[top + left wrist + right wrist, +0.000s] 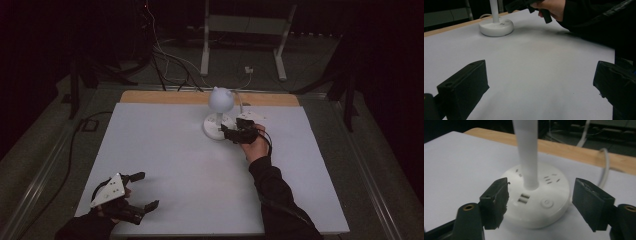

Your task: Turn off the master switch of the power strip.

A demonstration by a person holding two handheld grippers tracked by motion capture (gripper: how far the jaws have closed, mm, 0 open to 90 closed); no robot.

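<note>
Big white table [165,165] with a small white desk lamp [219,112] standing near its far edge, its round base [537,200] sitting right between the spread jaws of the right gripper [539,205], while the left gripper [135,192] hangs wide open over the near-left corner.

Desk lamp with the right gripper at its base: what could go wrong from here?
The right gripper is open with its jaws either side of the desk lamp's round base. They might miss the power button. The tall stem carries a heavy-looking head, so a push could tip it.
</note>
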